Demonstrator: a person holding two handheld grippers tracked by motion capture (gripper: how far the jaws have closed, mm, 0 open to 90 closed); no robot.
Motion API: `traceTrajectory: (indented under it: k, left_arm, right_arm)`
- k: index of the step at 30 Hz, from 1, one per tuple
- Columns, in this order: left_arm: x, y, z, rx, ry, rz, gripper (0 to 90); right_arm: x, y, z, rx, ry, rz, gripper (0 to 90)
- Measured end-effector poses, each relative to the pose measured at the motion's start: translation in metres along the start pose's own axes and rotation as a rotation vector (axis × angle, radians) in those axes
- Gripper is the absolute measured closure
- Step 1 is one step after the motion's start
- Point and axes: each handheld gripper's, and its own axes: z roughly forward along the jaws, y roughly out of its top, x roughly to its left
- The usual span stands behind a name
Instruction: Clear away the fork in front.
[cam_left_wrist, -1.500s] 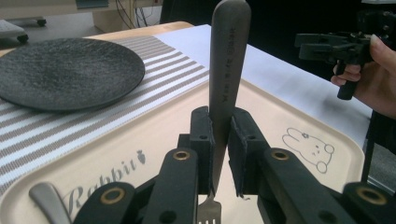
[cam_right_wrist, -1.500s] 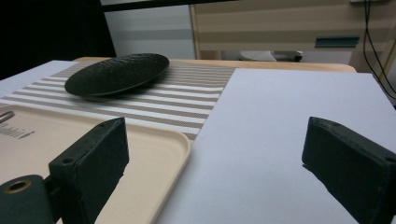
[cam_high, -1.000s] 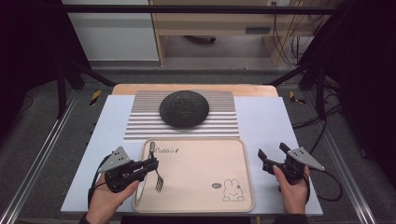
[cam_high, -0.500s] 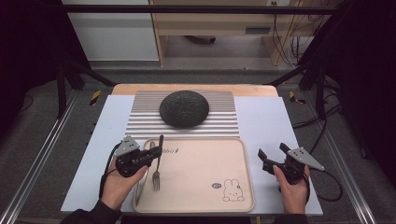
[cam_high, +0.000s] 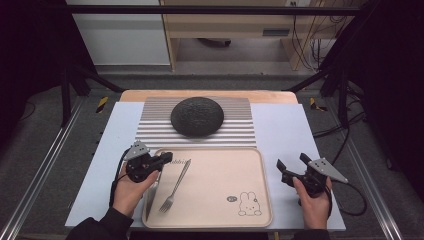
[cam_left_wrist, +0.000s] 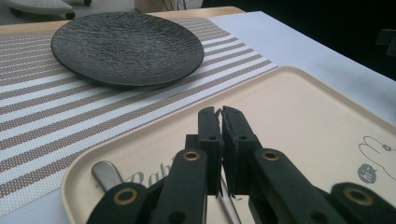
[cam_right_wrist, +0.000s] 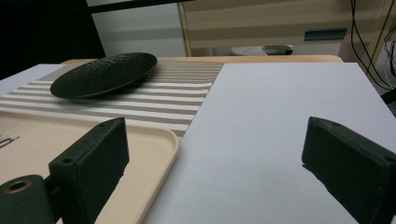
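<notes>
A metal fork (cam_high: 176, 185) lies slanted on the beige rabbit-print tray (cam_high: 265, 190), tines toward the near edge. My left gripper (cam_high: 170, 157) hovers over the tray's far-left corner, its tips just left of the fork's handle end. Its jaws have just been closing and now stand together (cam_left_wrist: 220, 112) with nothing showing between the pads; a thin metal shaft (cam_left_wrist: 229, 205) shows on the tray below them. My right gripper (cam_high: 291, 161) rests on the white mat right of the tray, jaws wide apart (cam_right_wrist: 217, 135) and empty.
A dark textured plate (cam_high: 197, 116) sits on the striped placemat (cam_high: 240, 130) beyond the tray. A white mat (cam_high: 285, 130) covers the tabletop. A rounded metal handle end (cam_left_wrist: 105, 172) lies by the tray's far-left corner. Metal frame rails run along both table sides.
The left gripper moved away from me toward the tray's far-left corner. The fork, earlier at its jaw tips, now lies slanted on the tray. The right gripper stayed still.
</notes>
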Motion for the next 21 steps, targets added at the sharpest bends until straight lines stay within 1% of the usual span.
traceTrajectory:
  k: [4,7,12,21]
  left_arm:
    - [-0.001,0.000,0.005,0.016,-0.034,0.015,90.0]
    - [-0.002,0.000,0.012,0.036,-0.043,0.032,90.0]
    - [-0.002,-0.001,0.026,0.072,-0.037,0.046,90.0]
    - [-0.010,-0.009,0.052,0.183,-0.042,0.108,90.0]
  right_arm:
    - [0.001,0.000,0.000,0.001,0.001,0.000,7.4]
    - [0.001,0.000,-0.001,-0.002,0.003,-0.002,7.5]
    - [0.001,0.001,-0.002,-0.014,0.004,-0.012,7.2]
    - [0.001,0.001,-0.002,-0.015,0.007,-0.019,6.2]
